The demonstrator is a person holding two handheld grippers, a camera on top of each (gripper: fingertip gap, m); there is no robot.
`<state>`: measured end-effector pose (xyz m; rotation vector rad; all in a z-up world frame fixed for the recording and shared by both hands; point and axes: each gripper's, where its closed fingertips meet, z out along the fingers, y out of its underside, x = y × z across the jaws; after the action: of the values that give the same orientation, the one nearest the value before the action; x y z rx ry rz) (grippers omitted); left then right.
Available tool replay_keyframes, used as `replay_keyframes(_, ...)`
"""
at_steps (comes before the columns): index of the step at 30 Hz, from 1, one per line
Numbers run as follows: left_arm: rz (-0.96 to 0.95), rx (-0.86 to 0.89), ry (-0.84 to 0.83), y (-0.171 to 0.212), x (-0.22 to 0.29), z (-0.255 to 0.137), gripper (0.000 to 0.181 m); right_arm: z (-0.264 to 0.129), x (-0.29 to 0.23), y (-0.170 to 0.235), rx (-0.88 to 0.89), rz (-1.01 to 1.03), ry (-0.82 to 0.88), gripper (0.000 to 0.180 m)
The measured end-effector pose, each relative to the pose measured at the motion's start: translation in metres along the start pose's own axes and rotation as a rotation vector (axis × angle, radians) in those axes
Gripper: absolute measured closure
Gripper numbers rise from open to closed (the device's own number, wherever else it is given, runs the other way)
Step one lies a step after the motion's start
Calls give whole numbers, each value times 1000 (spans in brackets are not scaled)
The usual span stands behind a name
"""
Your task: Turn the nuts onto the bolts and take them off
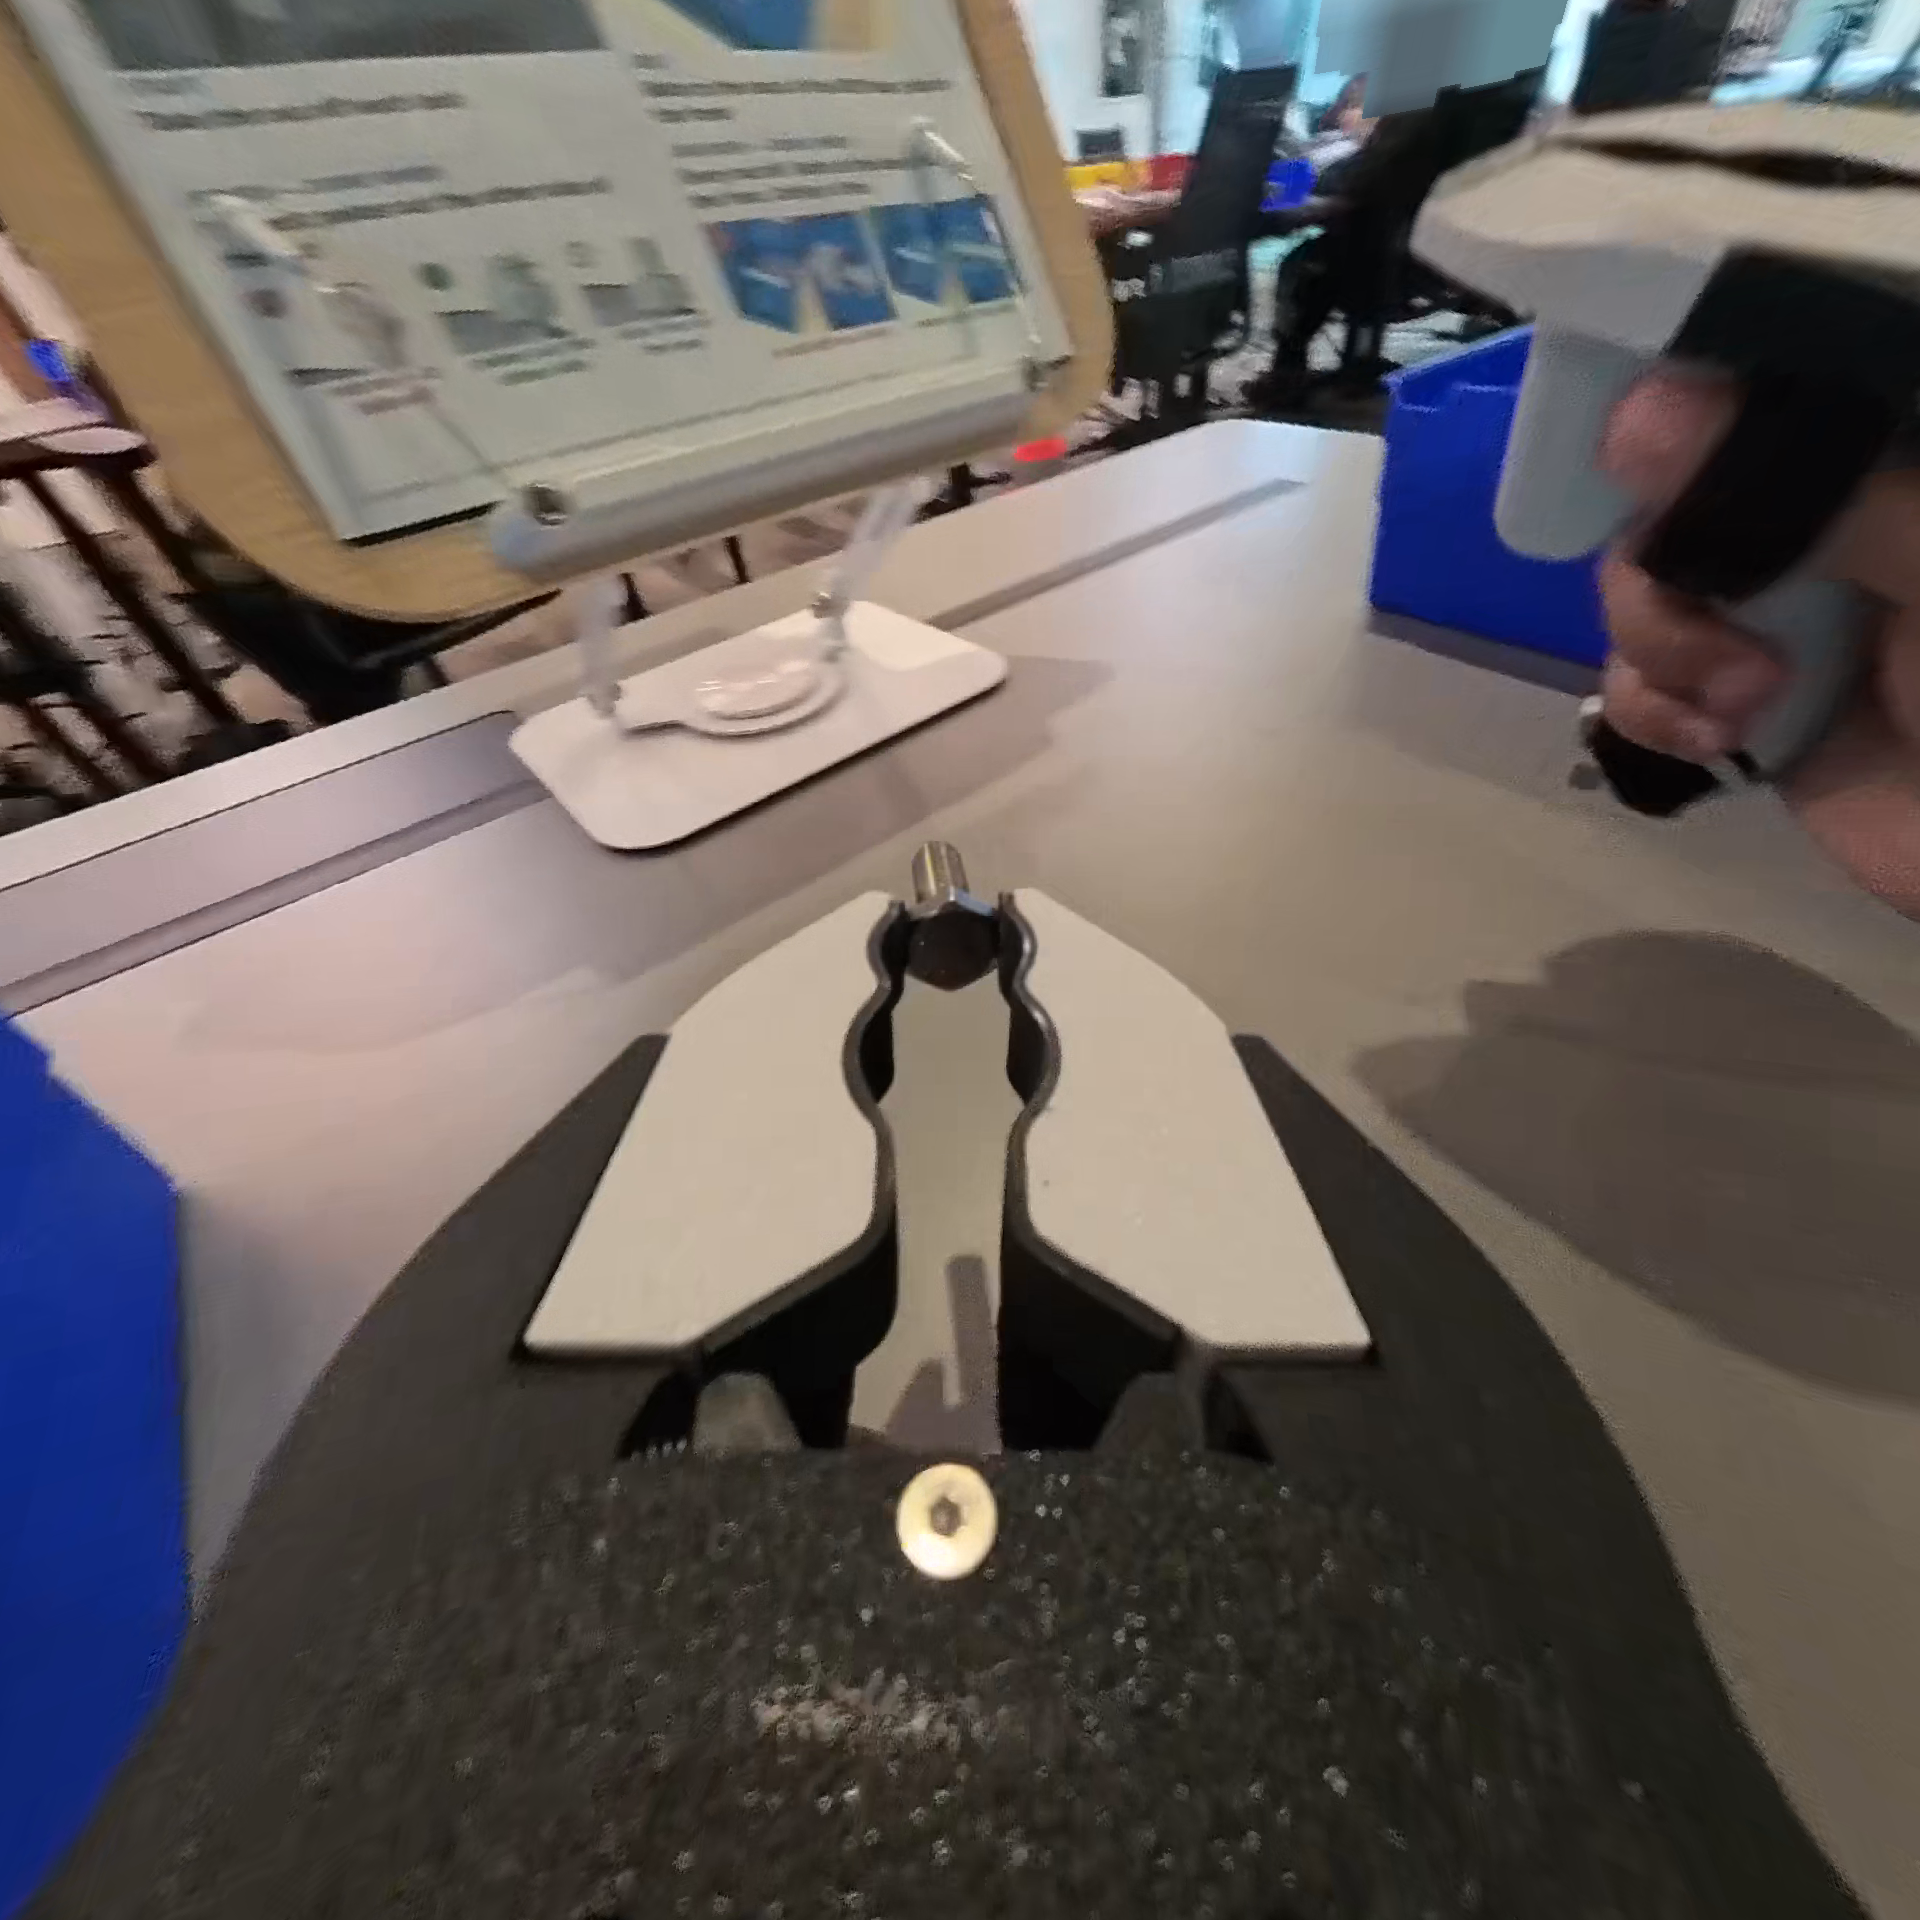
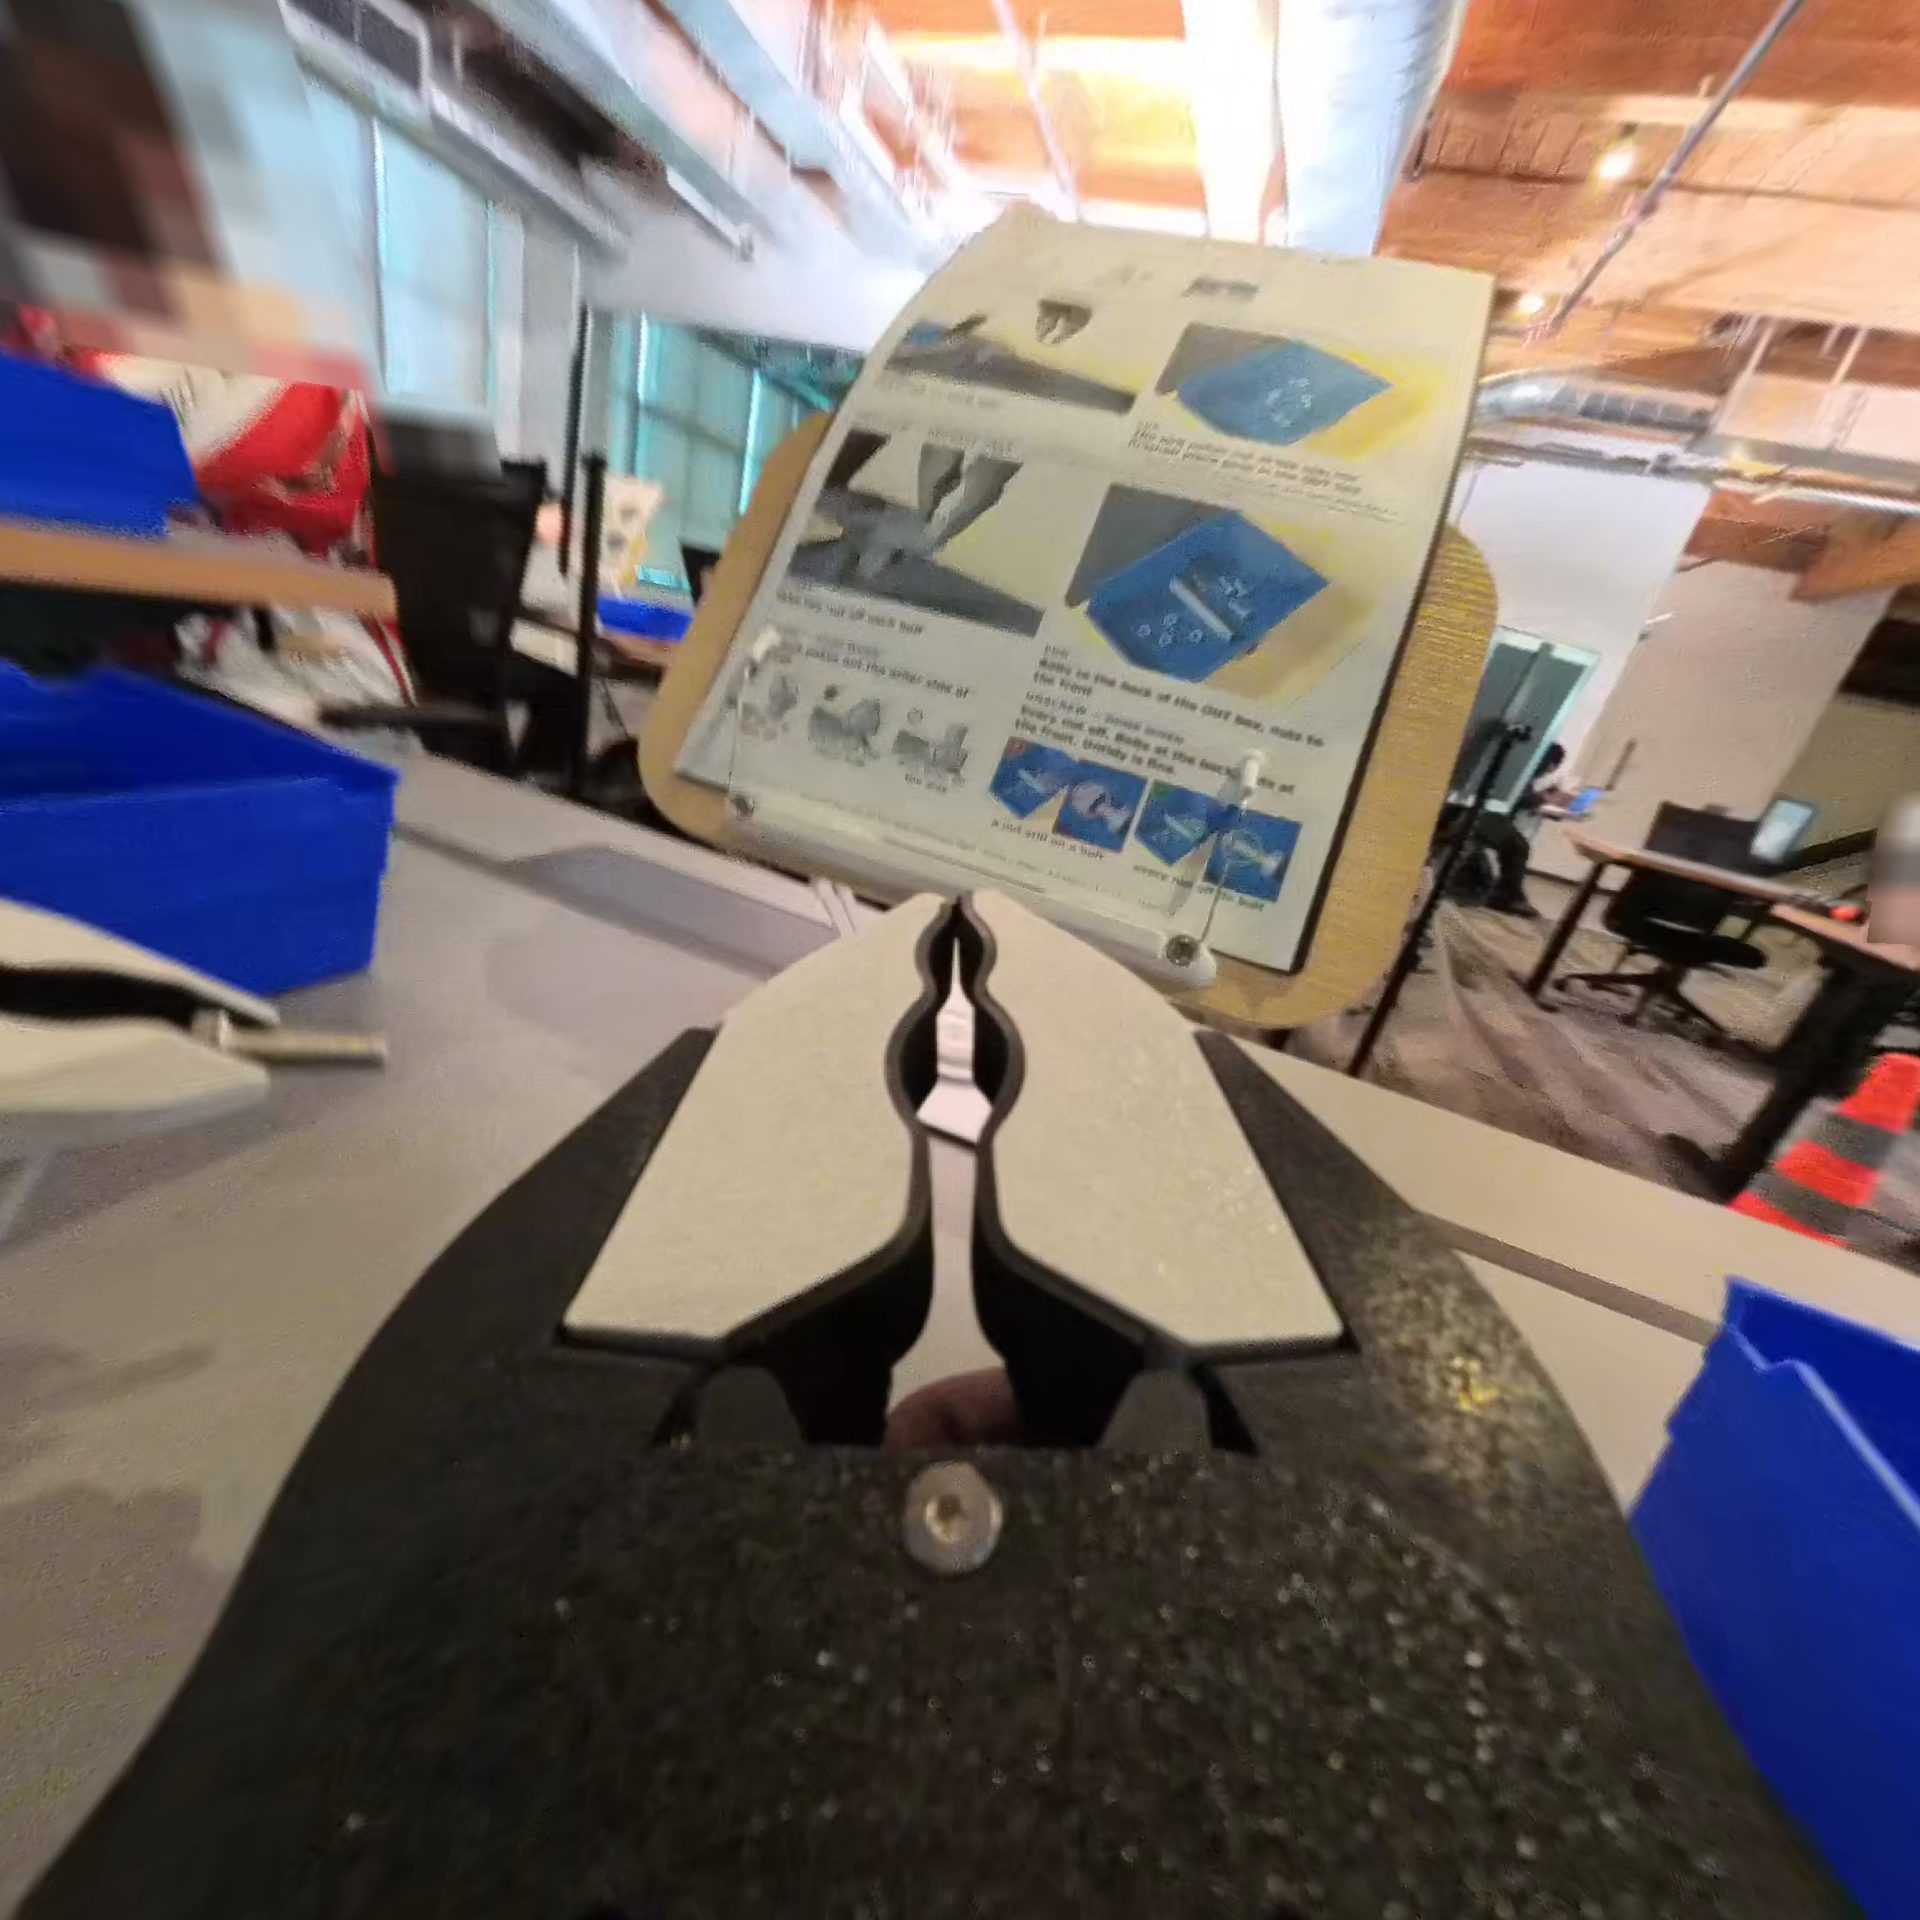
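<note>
Steel is what the bolt [image 1: 940, 928] looks to be made of: small, rigid, smooth and shiny, so it is probably dense for its size and apt to slip or swivel if gripped on the round shank. The hex head, with its flat sides, is the better place to take hold, and that is where the left gripper [image 1: 948, 940] has it. Its fingers [image 1: 769, 1132] are closed most of the way, pinching the head in the notch near their tips, with the shank sticking out forward past the tips, above the grey worktop [image 1: 1195, 831]. In the right wrist view the same bolt [image 2: 301, 1044] shows at the left edge, jutting sideways from the other tool.

The right gripper [image 2: 957, 940] has its fingers [image 2: 1132, 1153] pressed together at the tips, and nothing can be seen between them. It is held up off the worktop, well apart from the bolt. No nut is clearly visible in either view; one may lie in a blue bin [image 2: 197, 821], but that cannot be told.

An instruction sheet on a stand [image 2: 1081, 623] faces both tools.
</note>
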<state>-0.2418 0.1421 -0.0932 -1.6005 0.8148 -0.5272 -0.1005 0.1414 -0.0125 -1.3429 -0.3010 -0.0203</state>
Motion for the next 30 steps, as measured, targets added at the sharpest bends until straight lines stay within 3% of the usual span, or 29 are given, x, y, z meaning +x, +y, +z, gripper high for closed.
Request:
replay_keyframes(4, -52, 42, -60, -8, -9, -6, 164, 7, -27, 23, -171, 9, -113, 170)
replay_keyframes(6, -53, 49, -58, -10, -11, -8, 164, 9, -43, 45, -291, 39, -189, 157)
replay_keyframes(12, -76, 26, -50, -6, -16, -6, 164, -19, -76, 115, -787, 19, -440, 128)
replay_keyframes(15, -80, 2, -33, -1, -15, -3, 164, -28, -70, 117, -824, -14, -477, 128)
replay_keyframes(19, -87, -26, -1, 3, -10, 0, 164, -26, -17, 104, -907, -210, -435, 126)
replay_keyframes(21, -77, -28, -2, 3, -8, 0, 164, -18, 21, 87, -947, -215, -400, 127)
replay_keyframes(26, -67, -50, 19, 7, -3, 3, 164, -11, 108, 100, -1285, -34, -327, 131)
replay_keyframes(28, -66, -53, 29, 7, -1, 3, 164, -11, 114, 116, -1411, 147, -358, 139)
replay_keyframes(30, -54, -57, 35, 8, 1, 4, 164, -7, 125, 133, -1491, 192, -322, 142)
